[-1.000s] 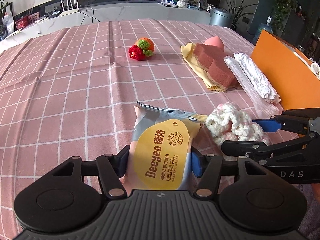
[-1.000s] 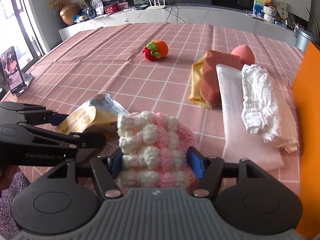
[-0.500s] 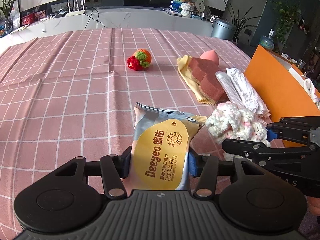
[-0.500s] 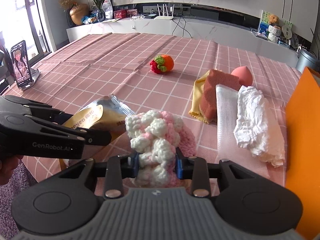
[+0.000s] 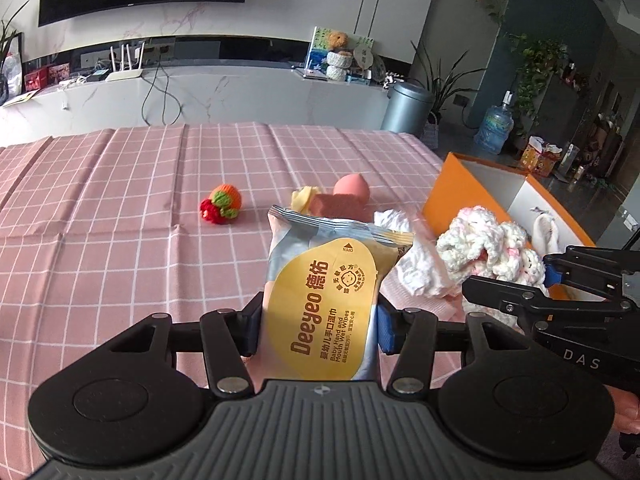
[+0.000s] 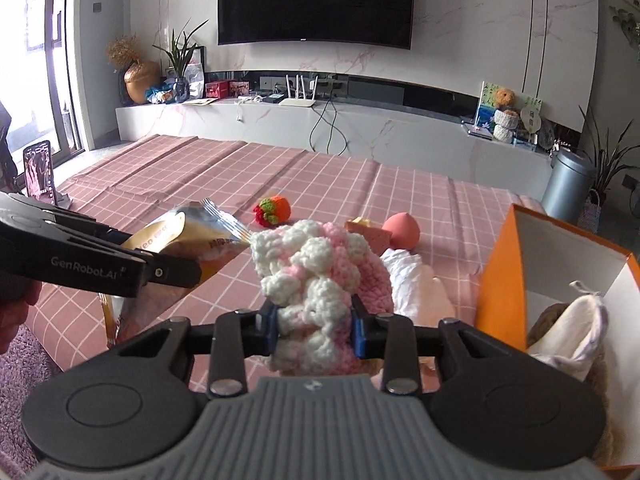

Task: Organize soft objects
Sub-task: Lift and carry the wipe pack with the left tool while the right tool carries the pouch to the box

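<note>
1. Two views show the moment; in the left wrist view, the left gripper [image 5: 318,326] has its blue pads clamped on the sides of a silver and yellow foil pack of baby wet wipes [image 5: 320,300], which stands upright between them, clear of the pink checked tablecloth [image 5: 120,248]. The right gripper [image 5: 532,276] reaches in from the right, holding a white and pink crocheted yarn piece [image 5: 480,246] in front of an open orange cardboard box [image 5: 448,196]. Farther off on the cloth lie a red, green and orange crocheted fruit toy [image 5: 220,204], a pink egg-shaped makeup sponge [image 5: 352,188] and a crumpled white cloth [image 5: 416,272].

2. In the right wrist view, the right gripper's fingers pinch the yarn piece [image 6: 316,284] tightly between them. The box [image 6: 500,276] stands just to the right, and something white and soft, perhaps a cloth pouch [image 6: 576,332], lies inside it.
</note>
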`<act>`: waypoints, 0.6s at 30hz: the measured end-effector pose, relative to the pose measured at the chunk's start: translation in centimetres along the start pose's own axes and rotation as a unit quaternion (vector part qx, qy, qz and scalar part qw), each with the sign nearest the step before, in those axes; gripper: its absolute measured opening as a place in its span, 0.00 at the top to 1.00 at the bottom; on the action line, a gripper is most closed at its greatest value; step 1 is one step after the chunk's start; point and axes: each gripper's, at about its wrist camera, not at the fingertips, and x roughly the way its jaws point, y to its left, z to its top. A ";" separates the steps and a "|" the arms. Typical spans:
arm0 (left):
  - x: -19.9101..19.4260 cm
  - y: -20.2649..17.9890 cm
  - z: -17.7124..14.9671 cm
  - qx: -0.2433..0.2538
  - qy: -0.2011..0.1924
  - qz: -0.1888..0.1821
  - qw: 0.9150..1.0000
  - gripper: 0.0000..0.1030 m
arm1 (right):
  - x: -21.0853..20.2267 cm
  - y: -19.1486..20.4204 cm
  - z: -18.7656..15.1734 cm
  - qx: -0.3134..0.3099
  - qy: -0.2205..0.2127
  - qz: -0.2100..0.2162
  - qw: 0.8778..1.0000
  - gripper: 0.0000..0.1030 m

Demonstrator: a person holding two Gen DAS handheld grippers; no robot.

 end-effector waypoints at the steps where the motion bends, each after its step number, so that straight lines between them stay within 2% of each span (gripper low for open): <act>1: 0.0 -0.6 0.5 0.007 -0.004 -0.006 1.000 0.42 | -0.5 -0.4 0.2 -0.003 -0.004 -0.006 1.000 0.68; 8: 1.0 -5.7 4.1 0.048 -0.017 -0.056 0.997 0.42 | -3.8 -4.6 1.7 -0.012 -0.017 -0.042 0.999 0.68; 14: 3.2 -9.8 6.9 0.074 -0.019 -0.096 0.992 0.42 | -5.9 -10.0 2.9 0.024 -0.010 -0.067 0.997 0.67; 18: 4.8 -12.8 8.6 0.095 -0.021 -0.116 0.989 0.42 | -6.7 -13.5 3.7 0.031 -0.008 -0.099 0.995 0.67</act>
